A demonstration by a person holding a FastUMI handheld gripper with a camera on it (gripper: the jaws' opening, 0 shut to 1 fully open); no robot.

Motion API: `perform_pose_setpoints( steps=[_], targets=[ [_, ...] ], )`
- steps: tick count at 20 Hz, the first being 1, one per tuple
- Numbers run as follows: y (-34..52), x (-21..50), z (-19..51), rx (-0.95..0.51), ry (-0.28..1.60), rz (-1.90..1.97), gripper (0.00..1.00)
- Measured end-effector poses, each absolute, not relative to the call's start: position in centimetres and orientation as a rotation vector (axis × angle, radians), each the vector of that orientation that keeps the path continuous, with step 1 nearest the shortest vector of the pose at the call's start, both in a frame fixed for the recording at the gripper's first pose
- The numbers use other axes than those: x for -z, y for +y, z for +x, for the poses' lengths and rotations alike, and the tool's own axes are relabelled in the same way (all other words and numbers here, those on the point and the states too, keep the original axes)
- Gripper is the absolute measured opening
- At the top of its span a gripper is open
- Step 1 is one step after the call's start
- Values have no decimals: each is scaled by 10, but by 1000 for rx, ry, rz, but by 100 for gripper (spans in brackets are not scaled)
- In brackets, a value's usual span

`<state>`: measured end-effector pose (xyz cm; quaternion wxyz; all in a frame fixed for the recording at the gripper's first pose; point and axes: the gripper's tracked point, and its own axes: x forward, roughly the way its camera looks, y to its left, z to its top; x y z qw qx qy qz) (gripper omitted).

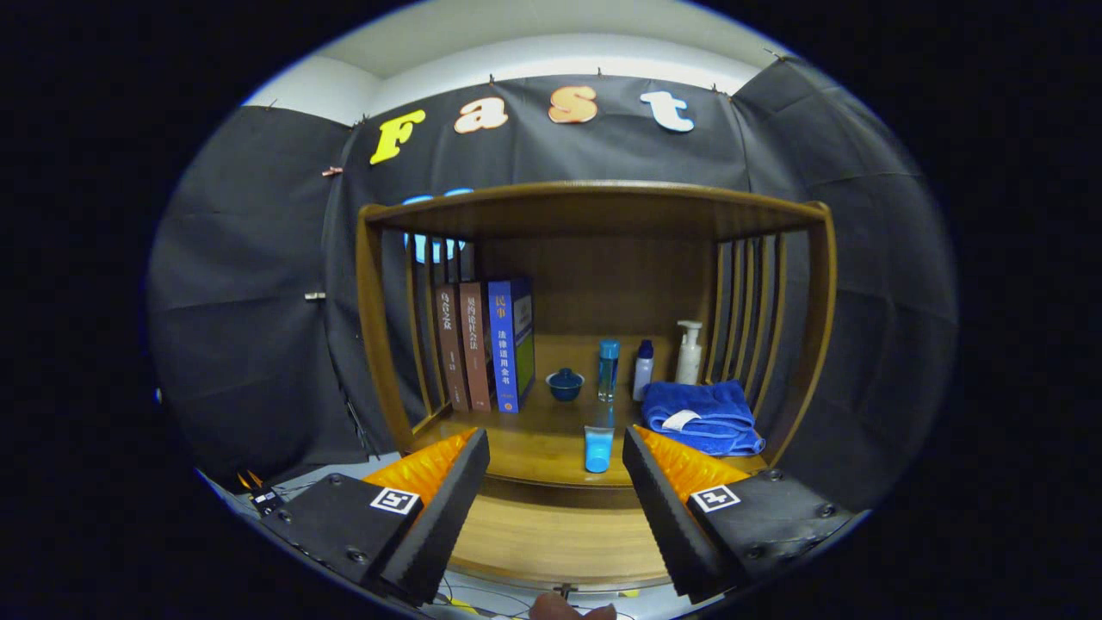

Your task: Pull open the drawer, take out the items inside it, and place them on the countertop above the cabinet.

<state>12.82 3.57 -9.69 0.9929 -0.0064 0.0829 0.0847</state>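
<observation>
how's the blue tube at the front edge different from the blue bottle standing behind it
The blue tube sits at the countertop's front edge, just ahead of the open gripper and between its fingers; the blue bottle stands further back, beside the small lidded cup. The tube looks opaque light blue and wider at the bottom; the bottle looks clear-bodied, with a blue cap, slim and straight. Both are upright on the countertop.

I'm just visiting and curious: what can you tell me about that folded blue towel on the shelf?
The blue towel looks soft and plush, folded into a thick pad with a small white tag on top. It lies flat on the wooden countertop, beside the slatted side, in front of a white pump bottle. The gripper is open; the towel lies just beyond one finger, untouched.
</observation>
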Motion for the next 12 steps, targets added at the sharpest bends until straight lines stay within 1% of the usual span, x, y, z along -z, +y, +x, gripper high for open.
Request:
perform_pose_setpoints(
  steps=[2, 8, 12],
  targets=[
    [34, 100, 109, -159, 109, -7, 98],
    [27, 163, 68, -129, 65, -7, 98],
    [30, 227, 52, -128, 119, 8, 99]
  ],
)
